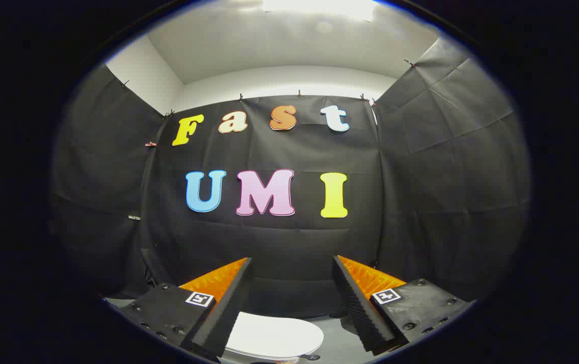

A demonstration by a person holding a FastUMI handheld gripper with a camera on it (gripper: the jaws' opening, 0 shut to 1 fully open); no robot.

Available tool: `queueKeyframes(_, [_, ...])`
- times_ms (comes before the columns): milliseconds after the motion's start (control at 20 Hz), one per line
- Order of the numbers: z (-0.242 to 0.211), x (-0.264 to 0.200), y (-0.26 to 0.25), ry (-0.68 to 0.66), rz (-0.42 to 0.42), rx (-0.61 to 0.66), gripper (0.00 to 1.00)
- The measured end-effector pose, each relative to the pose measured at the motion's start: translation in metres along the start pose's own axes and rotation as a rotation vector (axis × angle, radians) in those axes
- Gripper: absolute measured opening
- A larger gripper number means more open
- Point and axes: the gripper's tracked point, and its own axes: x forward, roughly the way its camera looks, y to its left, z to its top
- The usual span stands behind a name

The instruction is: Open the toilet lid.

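Gripper view. The two-finger gripper (292, 268) is held level, facing the black cloth wall (279, 237) of the booth. Fingers (228, 303) spread wide, with a broad gap between the ridged inner faces; nothing is between them and nothing touches either one. Each finger body carries a small square black-and-white marker tag (199, 299) on its top face.

The closed white oval toilet lid (274, 336) lies low in the gap between the fingers, below their level and closer to the left finger than to the right. The lid is flat and down. Its left edge is hidden behind the left finger; the rounded right edge is clear of the right finger. A second thin white rim shows just under the lid's near edge, probably the seat, but I cannot tell for certain. The fingers are apart from the lid, no contact.

Pale grey floor (337, 338) is visible beside the lid's right edge, running to the foot of the cloth wall. Above the cloth, plain white wall (289, 81) and ceiling, with a bright light panel (319, 7) overhead. Small clips hold the cloth's top edge.
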Motion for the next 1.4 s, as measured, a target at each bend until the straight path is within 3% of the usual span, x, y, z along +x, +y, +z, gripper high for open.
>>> queueKeyframes(950, [0.001, -0.003, 0.001, 0.01, -0.007, -0.003, 0.97])
queueKeyframes(1400, [0.004, 0.01, -0.013, -0.001, -0.062, -0.004, 0.97])
